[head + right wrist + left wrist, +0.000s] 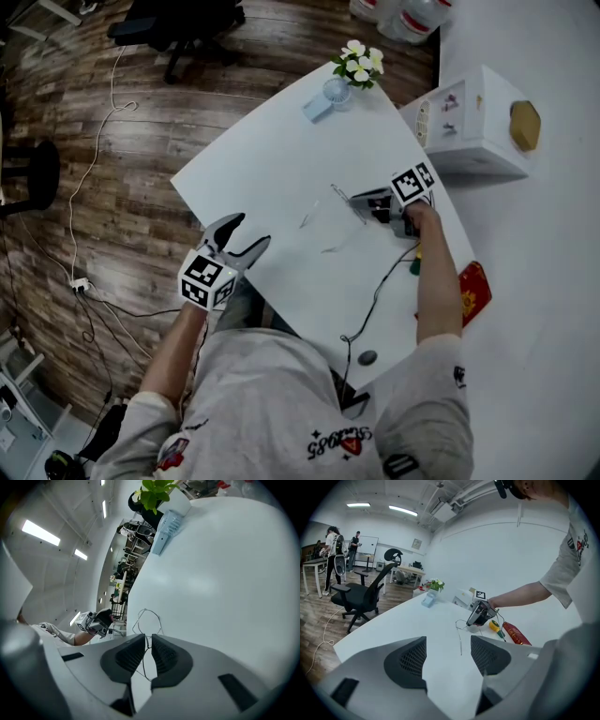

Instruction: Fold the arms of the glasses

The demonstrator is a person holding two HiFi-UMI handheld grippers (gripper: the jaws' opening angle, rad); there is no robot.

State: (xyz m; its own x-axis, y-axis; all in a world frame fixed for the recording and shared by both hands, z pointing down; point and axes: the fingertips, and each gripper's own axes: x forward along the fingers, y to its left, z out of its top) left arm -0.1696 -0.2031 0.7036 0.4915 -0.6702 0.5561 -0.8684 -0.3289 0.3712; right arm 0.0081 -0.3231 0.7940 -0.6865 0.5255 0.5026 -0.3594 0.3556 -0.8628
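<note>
Thin wire-framed glasses (336, 214) lie on the white table (272, 159), arms spread out. My right gripper (363, 204) comes in from the right, and its jaws are shut on the wire frame. In the right gripper view the wire (147, 617) runs up between the nearly touching pads of the right gripper (149, 647). My left gripper (249, 232) hovers open at the table's near-left edge, apart from the glasses. The left gripper view shows the glasses (461, 631) beyond the left gripper (449, 656), which holds nothing.
A small vase of flowers (360, 64) and a pale blue fan (323, 100) stand at the table's far corner. A white box (475, 127) sits right, a red packet (473, 291) and a yellow-green tool (415, 261) near my right arm. A black cable (373, 295) trails across.
</note>
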